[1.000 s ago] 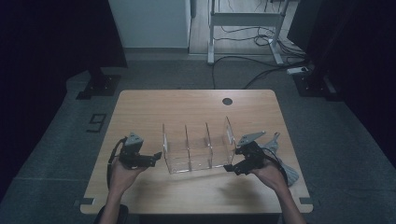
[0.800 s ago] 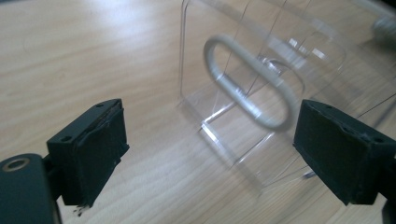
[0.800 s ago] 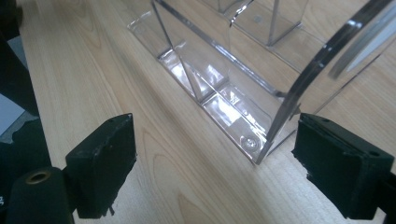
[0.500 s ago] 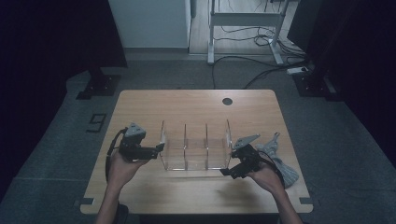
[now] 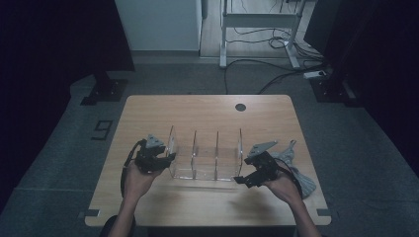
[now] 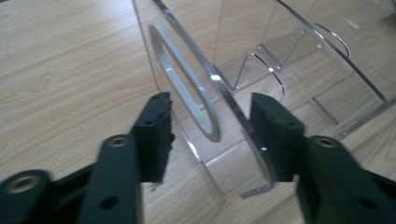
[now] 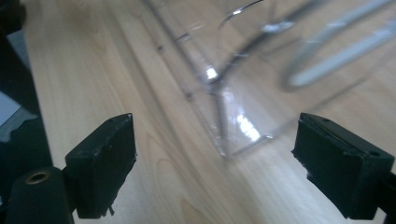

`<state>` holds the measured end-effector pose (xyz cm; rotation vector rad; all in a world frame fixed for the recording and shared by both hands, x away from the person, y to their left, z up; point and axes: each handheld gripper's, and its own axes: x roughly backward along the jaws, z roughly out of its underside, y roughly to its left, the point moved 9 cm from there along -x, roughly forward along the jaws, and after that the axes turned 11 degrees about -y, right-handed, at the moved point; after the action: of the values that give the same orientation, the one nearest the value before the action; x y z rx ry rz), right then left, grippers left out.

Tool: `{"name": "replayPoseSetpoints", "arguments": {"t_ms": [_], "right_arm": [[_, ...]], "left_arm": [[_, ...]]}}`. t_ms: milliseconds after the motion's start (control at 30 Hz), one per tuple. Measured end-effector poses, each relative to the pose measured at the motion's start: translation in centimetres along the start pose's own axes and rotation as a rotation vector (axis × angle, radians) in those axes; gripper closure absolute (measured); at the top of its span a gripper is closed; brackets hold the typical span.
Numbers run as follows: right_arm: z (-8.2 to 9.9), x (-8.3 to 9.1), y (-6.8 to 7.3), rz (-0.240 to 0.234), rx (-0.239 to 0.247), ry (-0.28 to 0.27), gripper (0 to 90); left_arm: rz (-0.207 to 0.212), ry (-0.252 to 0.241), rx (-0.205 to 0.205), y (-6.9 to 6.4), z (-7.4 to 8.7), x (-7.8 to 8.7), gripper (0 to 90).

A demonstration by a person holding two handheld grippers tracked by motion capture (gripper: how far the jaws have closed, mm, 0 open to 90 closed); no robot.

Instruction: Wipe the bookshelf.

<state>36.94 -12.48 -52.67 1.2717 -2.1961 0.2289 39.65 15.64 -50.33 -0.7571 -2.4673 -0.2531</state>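
A clear acrylic organizer (image 5: 205,158) with several upright dividers stands on the wooden table (image 5: 207,116). My left gripper (image 5: 165,159) is at its left end. In the left gripper view the end wall (image 6: 187,84), with its oval cut-out, stands between the jaws of this gripper (image 6: 212,100). These jaws have just been closing; a gap still shows beside the left pad (image 6: 156,135). My right gripper (image 5: 242,177) sits by the organizer's front right corner (image 7: 224,140), jaws wide open and nothing pressed between them (image 7: 219,123).
A grey cloth (image 5: 296,170) lies on the table behind my right hand, near the right edge. A round cable hole (image 5: 240,107) is at the table's far side. Dark floor and cables surround the table.
My left gripper has moved in onto the organizer's left end wall and its jaws have narrowed around it. The right gripper has hardly moved.
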Motion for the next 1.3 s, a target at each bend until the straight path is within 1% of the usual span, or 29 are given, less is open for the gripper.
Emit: {"name": "replayPoseSetpoints", "arguments": {"t_ms": [33,67,100,133,200,233,267,300,333,400,500,567,600,633,667,767,900,1000,1067,1133,1267,1300], "right_arm": [[0.0,0.4,-0.4,0.017,-0.003,-0.007,12.6],[0.0,0.8,-0.8,0.034,-0.007,-0.009,12.6],[0.1,1.7,-1.7,0.075,-0.006,-0.011,12.5],[0.1,1.7,-1.7,0.075,-0.006,-0.011,12.5],[0.3,2.6,-2.6,0.111,-0.024,-0.016,12.2],[0.3,3.2,-3.2,0.134,-0.027,-0.033,11.7],[0.3,4.1,-3.8,0.155,-0.044,-0.057,10.7],[0.3,4.1,-3.8,0.155,-0.044,-0.057,10.7],[0.3,4.7,-4.2,0.166,-0.054,-0.063,10.4],[0.4,5.7,-4.9,0.203,-0.069,-0.071,8.8],[0.9,7.2,-5.9,0.239,-0.081,-0.069,8.6],[1.5,8.5,-6.8,0.287,-0.1,-0.062,8.6],[1.5,8.5,-6.8,0.287,-0.1,-0.062,8.6],[1.8,8.9,-7.1,0.297,-0.11,-0.06,8.7],[2.1,9.3,-7.5,0.316,-0.113,-0.062,8.9],[3.2,10.2,-8.5,0.369,-0.135,-0.046,10.1],[5.1,10.4,-9.6,0.397,-0.162,-0.034,11.1],[6.6,9.9,-10.2,0.409,-0.182,-0.013,10.8],[7.4,9.5,-10.6,0.415,-0.181,-0.003,9.8],[8.0,8.9,-10.8,0.414,-0.192,0.009,8.3],[9.1,7.5,-11.0,0.393,-0.187,0.054,7.1],[9.8,6.8,-10.8,0.372,-0.181,0.099,7.2]], "left_arm": [[-0.004,0.003,-0.009,-0.1,0.1,-0.1,54.4],[0.0,-0.001,-0.009,-0.2,0.2,-0.2,56.9],[0.005,-0.002,-0.007,-0.2,0.2,-0.3,61.0],[0.006,-0.005,-0.008,-0.2,0.2,-0.3,61.0],[0.015,-0.01,-0.015,-0.3,0.2,-0.4,64.6],[0.017,-0.01,-0.018,-0.4,0.2,-0.3,67.5],[0.013,-0.01,-0.022,-0.3,0.2,-0.3,68.6],[0.013,-0.009,-0.019,-0.3,0.2,-0.4,68.6],[0.011,-0.009,-0.017,-0.2,0.2,-0.4,69.1],[0.005,-0.008,-0.012,0.0,0.2,-0.4,70.2],[-0.001,-0.009,-0.001,0.4,0.3,-0.3,72.1],[-0.005,-0.01,0.005,0.6,0.4,-0.3,73.9],[-0.006,-0.011,0.006,0.8,0.4,-0.2,73.9],[-0.007,-0.012,0.009,0.9,0.4,-0.2,74.5],[-0.009,-0.013,0.014,1.1,0.5,-0.2,75.0],[-0.016,-0.018,0.017,1.4,0.5,-0.2,76.8],[-0.019,-0.018,0.012,1.7,0.6,-0.1,78.3],[-0.021,-0.017,0.013,2.0,0.6,-0.1,79.1],[-0.022,-0.02,0.014,2.1,0.6,-0.1,79.6],[-0.016,-0.022,0.011,2.1,0.6,-0.1,79.7],[-0.016,-0.028,0.01,2.1,0.7,-0.1,79.6],[-0.011,-0.03,0.01,2.1,0.7,-0.1,79.4]]}}
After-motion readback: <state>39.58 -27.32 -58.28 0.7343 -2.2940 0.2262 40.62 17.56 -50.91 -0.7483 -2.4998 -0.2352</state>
